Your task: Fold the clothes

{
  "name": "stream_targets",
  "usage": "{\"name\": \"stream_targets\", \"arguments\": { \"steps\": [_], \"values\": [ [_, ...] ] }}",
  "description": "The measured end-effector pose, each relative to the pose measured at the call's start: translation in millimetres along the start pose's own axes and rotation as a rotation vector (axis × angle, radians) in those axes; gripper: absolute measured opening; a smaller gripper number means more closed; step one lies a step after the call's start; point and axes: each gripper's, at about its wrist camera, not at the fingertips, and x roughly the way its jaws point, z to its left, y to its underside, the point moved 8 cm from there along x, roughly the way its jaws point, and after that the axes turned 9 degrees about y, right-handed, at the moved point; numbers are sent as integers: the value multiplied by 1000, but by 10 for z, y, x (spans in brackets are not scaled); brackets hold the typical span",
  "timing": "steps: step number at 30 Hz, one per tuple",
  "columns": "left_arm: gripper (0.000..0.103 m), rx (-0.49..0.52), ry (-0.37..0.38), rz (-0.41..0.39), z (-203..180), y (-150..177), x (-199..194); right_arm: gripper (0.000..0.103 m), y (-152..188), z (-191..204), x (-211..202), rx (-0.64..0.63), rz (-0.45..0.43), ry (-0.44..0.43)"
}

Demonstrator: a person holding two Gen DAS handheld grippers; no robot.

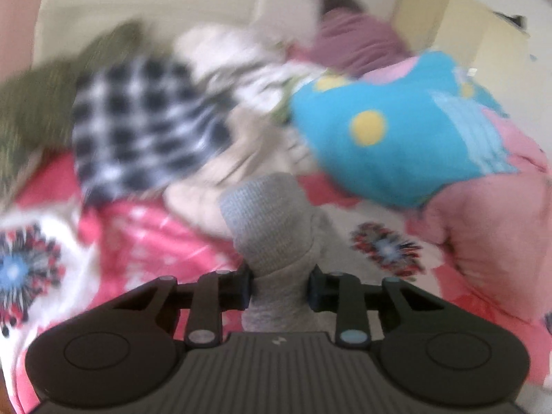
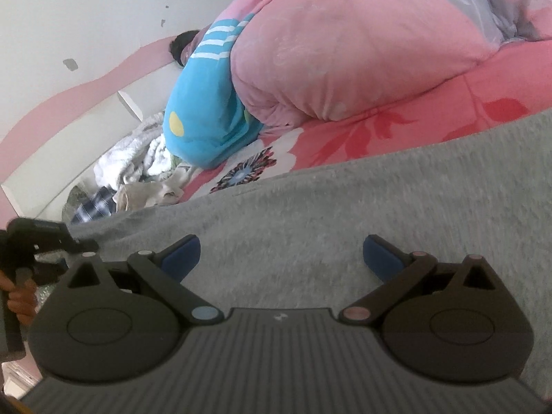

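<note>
Left wrist view, blurred: left tongs (image 1: 280, 288) are drawn in narrow and pinch a bunched fold of the grey garment (image 1: 267, 222), cloth pressed between both dark pads and standing up past the tips. Beyond the fold the bed sheet (image 1: 138, 241), pink-red with white patches and dark flower prints, lies bare to either side, so there is open room left and right of the tongs. Further back the way is crowded: a black-and-white checked shirt (image 1: 138, 120), an olive-green piece (image 1: 38, 103) at the left edge, a beige piece (image 1: 193, 186) and pale rumpled cloth lie heaped together. A blue cushion (image 1: 396, 131) with yellow dots overlaps a pink quilt (image 1: 490, 227) on the right. A person (image 1: 348, 34) in a mauve top lies near the far wall. Right wrist view, sharper and rolled: right tongs (image 2: 281, 258) stand wide, blue pads (image 2: 183, 255) well apart, nothing clamped; the grey garment fills the space ahead of them, its far edge running straight across the sheet. Left tongs show at the left border of this view, at the garment's corner, with a hand (image 2: 20, 300) on the grip. Writing: only a small pale mark on each tongs body, not readable.
</note>
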Motion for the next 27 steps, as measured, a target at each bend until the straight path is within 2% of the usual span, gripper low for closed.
{"name": "stream_targets", "arguments": {
  "steps": [4,7,11,14,17,19,21,22,24,27],
  "values": [
    [29,188,56,-84,-710,74,-328,97,-35,-76,-23,60,-7,-27],
    [29,323,124,-105,-1288,261,-483,91,-65,-155,-90,112,-6,-38],
    [29,506,207,-98,-1924,740,-598,83,-181,-352,-447,193,-21,-67],
    [29,609,267,-60,-2200,1265,-614,83,-292,-655,-888,197,-68,-43],
    [33,715,326,68,-2341,1856,-487,83,-350,-1051,-1234,185,-79,46],
    [37,756,343,135,-2329,2155,-442,83,-329,-1316,-1390,204,-50,93],
    [45,804,353,127,-2303,2250,-491,83,-286,-1481,-1494,215,-26,123],
    [52,808,384,129,-2288,2246,-545,83,-264,-1541,-1537,215,-17,137],
    [57,758,459,143,-2228,2182,-646,83,-247,-1574,-1563,198,-5,149],
    [61,628,564,156,-2066,2015,-810,83,-299,-1474,-1513,166,-6,129]
  ]
}}
